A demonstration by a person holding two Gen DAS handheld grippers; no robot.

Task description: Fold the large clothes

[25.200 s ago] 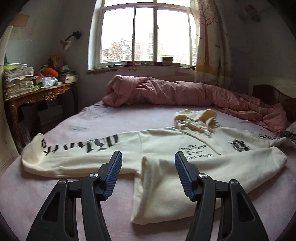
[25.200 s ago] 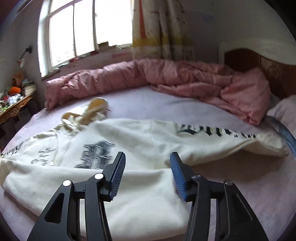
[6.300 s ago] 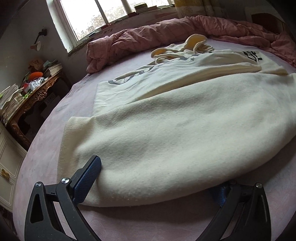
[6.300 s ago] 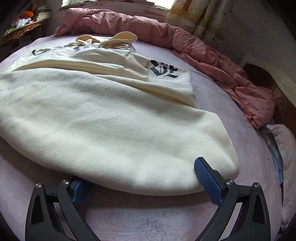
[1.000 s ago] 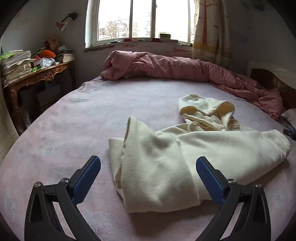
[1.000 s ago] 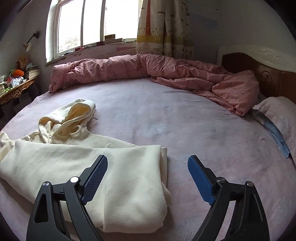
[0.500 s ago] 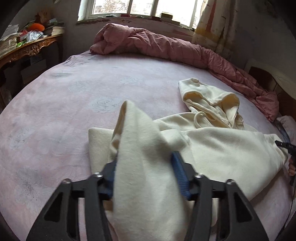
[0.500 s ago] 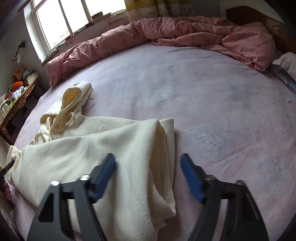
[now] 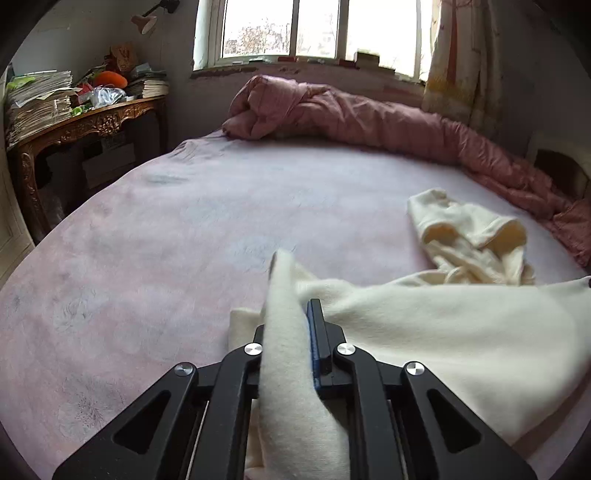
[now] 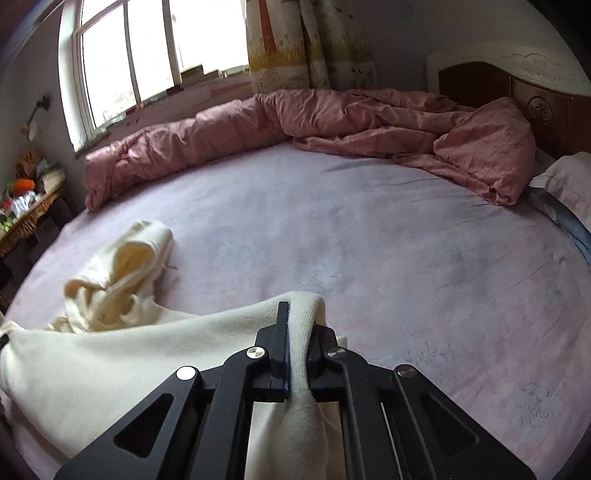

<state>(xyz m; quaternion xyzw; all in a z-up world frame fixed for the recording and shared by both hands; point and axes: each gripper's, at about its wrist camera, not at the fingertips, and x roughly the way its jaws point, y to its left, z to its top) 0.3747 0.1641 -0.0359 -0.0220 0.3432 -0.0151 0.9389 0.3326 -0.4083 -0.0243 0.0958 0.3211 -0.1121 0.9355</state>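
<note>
- Fingers of both grippers are pressed together on cream cloth: the left gripper [image 9: 291, 332] pinches one end of the folded hoodie [image 9: 443, 332], with a flap of fleece standing up between its pads, and the right gripper [image 10: 299, 343] pinches the ribbed edge at the other end.
- Between the two grips the hoodie hangs as a thick band of cloth; it sits on the near part of the pink bed [image 9: 221, 206], partly lifted at the gripped corners.
- Judging from how it lies, the sleeves and sides are already folded in, since no sleeve sticks out and the body looks like a narrow, layered strip.
- One part is loose: the hood [image 9: 469, 229] lies rumpled on the sheet beyond the body, open and untucked.
- What seems left is one more fold, carrying the held edge forward over the body toward the hood, then setting it down flat and smoothing it.
- A risk I see is the thick fleece slipping or the layers sliding apart while lifted.
- At the far side a pink quilt [image 10: 332, 122] is bunched under the window [image 9: 314, 29], well apart from the hoodie.
</note>
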